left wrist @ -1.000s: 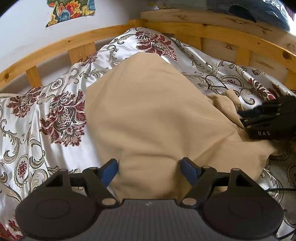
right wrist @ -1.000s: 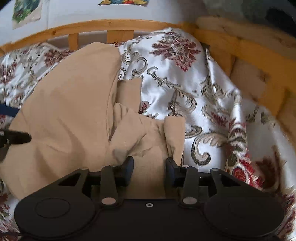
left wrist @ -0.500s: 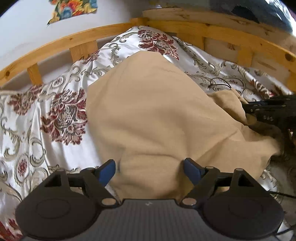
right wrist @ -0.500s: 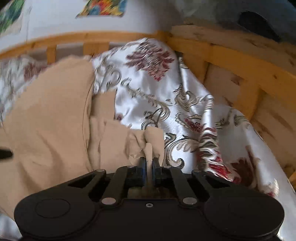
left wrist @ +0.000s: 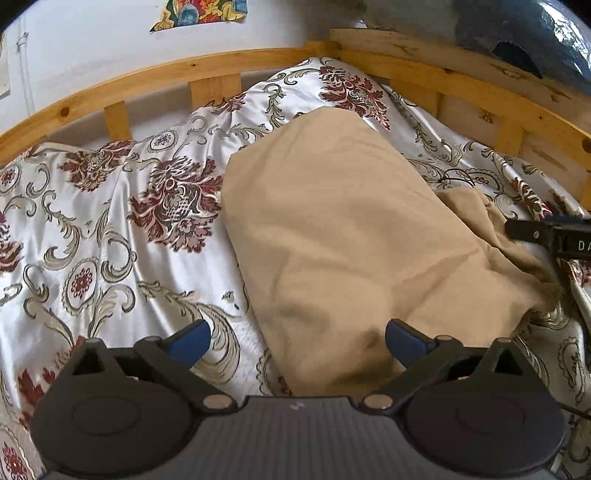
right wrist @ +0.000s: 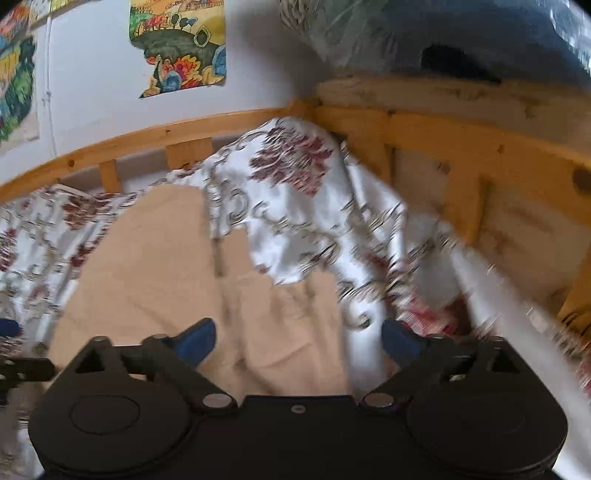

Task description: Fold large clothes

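Observation:
A large tan garment lies on the bed, its main panel smooth and its right side bunched into folds. It also shows in the right wrist view, which is blurred. My left gripper is open and empty, just above the garment's near edge. My right gripper is open and empty over the bunched tan folds; its black body also shows at the right edge of the left wrist view.
A satin bedspread with dark red flowers covers the bed. A wooden slatted rail runs along the back and right side. Colourful pictures hang on the white wall. A dark bundle sits behind the rail.
My right gripper shut on the bunched tan fold half a second ago, then opened and let it go, swinging up and right. My left gripper stayed open and drifted left.

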Motion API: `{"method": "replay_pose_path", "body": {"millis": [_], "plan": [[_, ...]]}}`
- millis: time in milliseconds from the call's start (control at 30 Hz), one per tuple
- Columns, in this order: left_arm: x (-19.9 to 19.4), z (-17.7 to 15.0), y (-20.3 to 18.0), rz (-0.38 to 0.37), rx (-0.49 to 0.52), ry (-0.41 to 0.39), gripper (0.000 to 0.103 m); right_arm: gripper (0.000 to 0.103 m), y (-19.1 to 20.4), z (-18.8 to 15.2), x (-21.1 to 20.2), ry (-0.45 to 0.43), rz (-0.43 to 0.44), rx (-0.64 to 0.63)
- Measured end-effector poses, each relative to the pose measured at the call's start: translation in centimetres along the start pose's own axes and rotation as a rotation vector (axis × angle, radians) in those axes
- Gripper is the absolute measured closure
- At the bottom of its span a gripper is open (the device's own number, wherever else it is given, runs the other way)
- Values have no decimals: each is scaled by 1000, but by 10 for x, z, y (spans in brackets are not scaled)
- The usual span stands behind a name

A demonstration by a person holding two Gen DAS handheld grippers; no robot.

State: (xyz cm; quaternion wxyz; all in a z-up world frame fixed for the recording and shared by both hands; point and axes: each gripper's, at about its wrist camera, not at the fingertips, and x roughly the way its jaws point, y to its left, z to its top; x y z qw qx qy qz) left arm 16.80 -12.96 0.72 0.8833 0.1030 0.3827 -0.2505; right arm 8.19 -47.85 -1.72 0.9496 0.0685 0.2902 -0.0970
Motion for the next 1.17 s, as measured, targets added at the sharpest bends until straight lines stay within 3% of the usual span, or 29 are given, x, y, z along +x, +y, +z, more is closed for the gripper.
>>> {"method": "replay_pose_path", "body": {"millis": [133,200,333,433,567,733,967,1167], "plan": [[1,-7,9,-16,-53,23,1,2,-7,-4,7,101,44,126],[-3,-10,16,-34,-89,40,1,2,-11,-7,-1,96,45,181],[-28,-27,22,-122,-116,104,1,1,-3,-16,-32,151,17,247],[-47,-46,18,-158,-98,140,1,1,19,-18,-64,144,44,180],[-62,-59,8,-121,-45,148,1,1,51,-15,-94,117,26,53],[-70,-57,8,-94,-54,112,1,1,78,-29,-110,119,-6,-71],[-77,-55,8,-69,-58,45,1,1,77,-32,-105,128,-28,-74],[-74,-55,13,-61,-74,52,1,1,77,-33,-103,134,-23,-74]]}}
